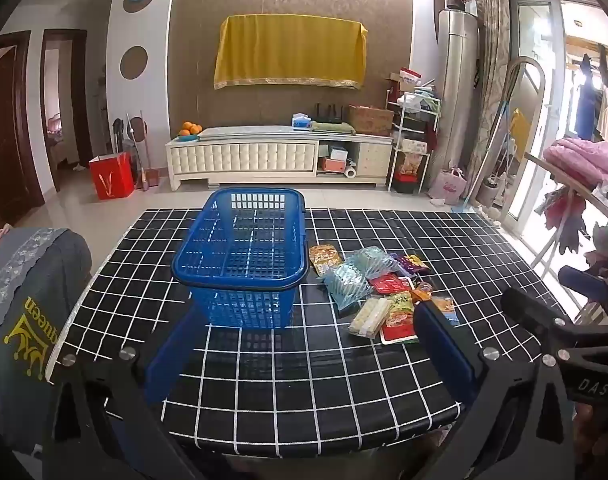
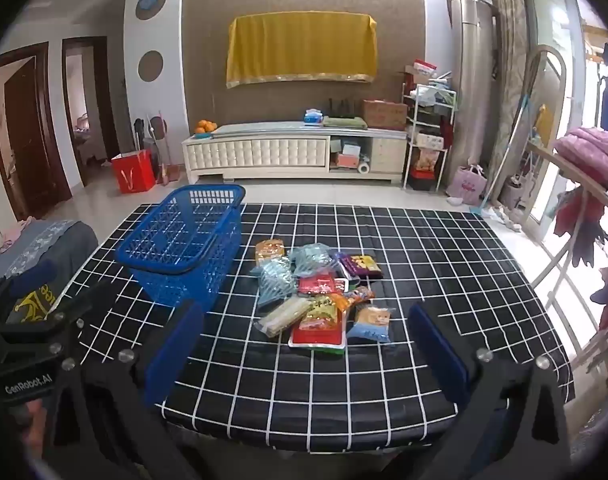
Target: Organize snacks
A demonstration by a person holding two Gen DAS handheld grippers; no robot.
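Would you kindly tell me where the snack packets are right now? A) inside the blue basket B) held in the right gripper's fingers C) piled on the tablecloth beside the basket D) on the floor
C: the snack packets lie piled on the checked tablecloth, beside the blue basket, which holds nothing.

The left gripper (image 1: 304,344) is held level and forward, its two blue-padded fingers (image 1: 172,356) spread wide apart with nothing between them. The right gripper (image 2: 304,344) is posed alongside it, likewise spread wide and gripping nothing.
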